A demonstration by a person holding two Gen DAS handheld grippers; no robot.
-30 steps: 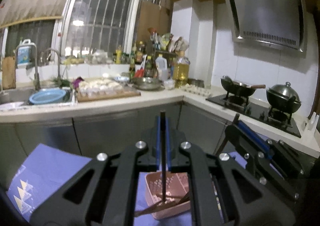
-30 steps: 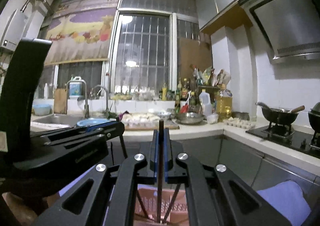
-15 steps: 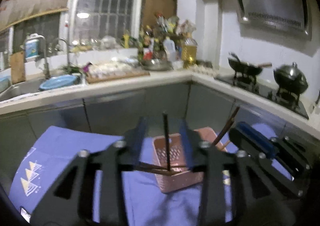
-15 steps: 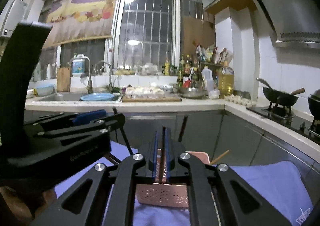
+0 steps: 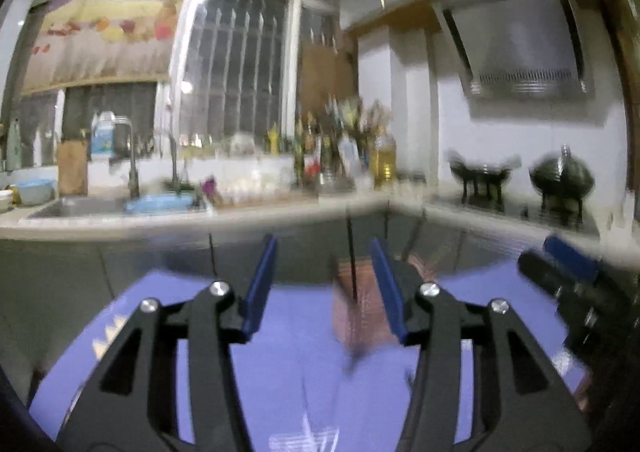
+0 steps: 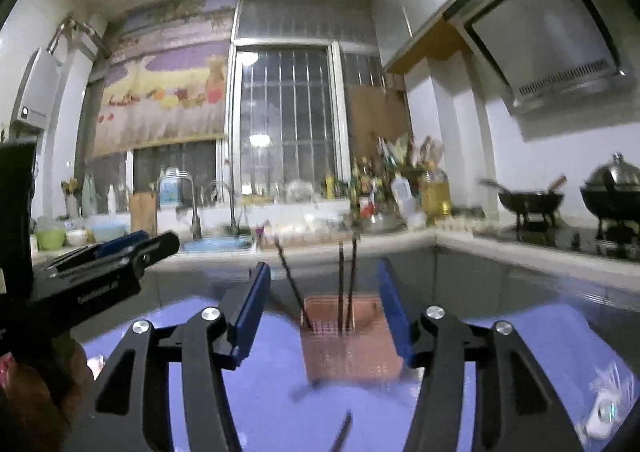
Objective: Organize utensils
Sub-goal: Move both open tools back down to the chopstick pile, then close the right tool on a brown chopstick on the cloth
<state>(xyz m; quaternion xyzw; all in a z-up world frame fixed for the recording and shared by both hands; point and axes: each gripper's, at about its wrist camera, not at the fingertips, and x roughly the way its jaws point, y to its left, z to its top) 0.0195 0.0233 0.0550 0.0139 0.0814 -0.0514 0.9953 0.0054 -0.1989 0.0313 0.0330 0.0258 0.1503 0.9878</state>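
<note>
A pink perforated basket (image 6: 348, 352) stands on a purple cloth (image 6: 260, 372), and several dark chopsticks (image 6: 341, 284) lean upright in it. My right gripper (image 6: 323, 272) hangs short of the basket with its jaws opening, and no pad touches anything. Another dark chopstick (image 6: 340, 432) lies on the cloth near the bottom edge. The left wrist view is blurred: the basket (image 5: 360, 312) and one chopstick (image 5: 351, 252) sit just ahead of my left gripper (image 5: 323, 248), whose jaws are also opening on nothing. Each gripper shows in the other's view: left gripper (image 6: 120, 256), right gripper (image 5: 568, 264).
Behind the cloth runs a kitchen counter (image 6: 400, 242) with a sink and tap (image 6: 224, 207), bottles (image 6: 400, 187) and a stove with a wok (image 6: 528, 199) and a lidded pot (image 6: 612, 191). A small white object (image 6: 604, 412) lies at the cloth's right. A hand (image 6: 36, 392) holds the left gripper.
Both grippers were shut on a chopstick over the basket. They have let go, opened wide and drawn back, and the chopsticks now stand in the basket.
</note>
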